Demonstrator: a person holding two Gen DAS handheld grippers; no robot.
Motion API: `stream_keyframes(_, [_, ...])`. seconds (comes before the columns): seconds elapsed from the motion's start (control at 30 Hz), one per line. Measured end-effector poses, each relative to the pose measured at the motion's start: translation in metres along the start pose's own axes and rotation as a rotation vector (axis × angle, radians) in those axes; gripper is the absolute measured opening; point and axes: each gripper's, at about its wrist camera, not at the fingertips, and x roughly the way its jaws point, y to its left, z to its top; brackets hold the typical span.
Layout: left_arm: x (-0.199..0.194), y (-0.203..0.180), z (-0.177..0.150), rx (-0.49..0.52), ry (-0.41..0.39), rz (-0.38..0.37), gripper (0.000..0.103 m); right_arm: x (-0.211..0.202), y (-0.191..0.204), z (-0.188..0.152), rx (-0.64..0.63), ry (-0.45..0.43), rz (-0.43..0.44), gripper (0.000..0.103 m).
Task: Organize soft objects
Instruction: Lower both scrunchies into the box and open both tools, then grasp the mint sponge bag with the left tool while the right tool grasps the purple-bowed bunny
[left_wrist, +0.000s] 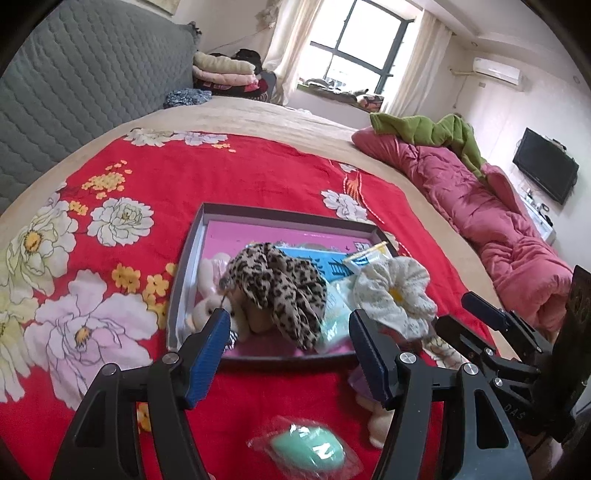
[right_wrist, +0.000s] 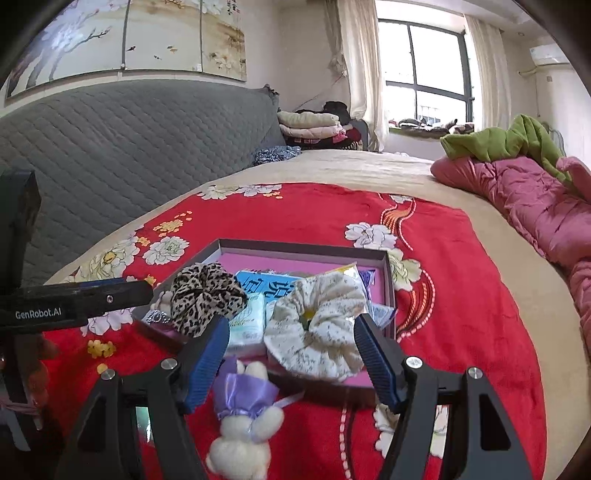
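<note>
A shallow box (left_wrist: 288, 214) (right_wrist: 303, 246) with a pink floor lies on the red blanket. In it lie a leopard scrunchie (left_wrist: 280, 284) (right_wrist: 205, 295), a cream lace scrunchie (left_wrist: 395, 291) (right_wrist: 317, 328), tissue packs (right_wrist: 247, 321) and a small plush (left_wrist: 207, 295). My left gripper (left_wrist: 288, 325) is open just before the box, jaws wide either side of the leopard scrunchie. My right gripper (right_wrist: 291, 332) is open, its jaws astride the cream scrunchie and a plush bunny in a purple dress (right_wrist: 243, 417) that lies outside the box. A wrapped mint-green sponge (left_wrist: 306, 448) lies near me.
The red floral blanket (left_wrist: 110, 229) covers a beige bed. A pink quilt (left_wrist: 480, 206) with a green garment (left_wrist: 432, 131) lies along the right. A grey quilted headboard (right_wrist: 129, 140) stands at the left, folded clothes (right_wrist: 314, 127) behind.
</note>
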Motion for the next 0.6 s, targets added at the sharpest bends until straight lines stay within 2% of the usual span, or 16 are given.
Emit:
stream_keyframes(0.17, [-0.006, -0.005, -0.011, 0.002, 0.036, -0.013, 0.069, -0.005, -0.001, -0.008, 0.03, 0.042, 0.017, 0.069])
stream_keyframes(0.6, [-0.002, -0.013, -0.057, 0.016, 0.216, -0.048, 0.069, -0.003, 0.009, -0.033, 0.044, 0.178, 0.064, 0.07])
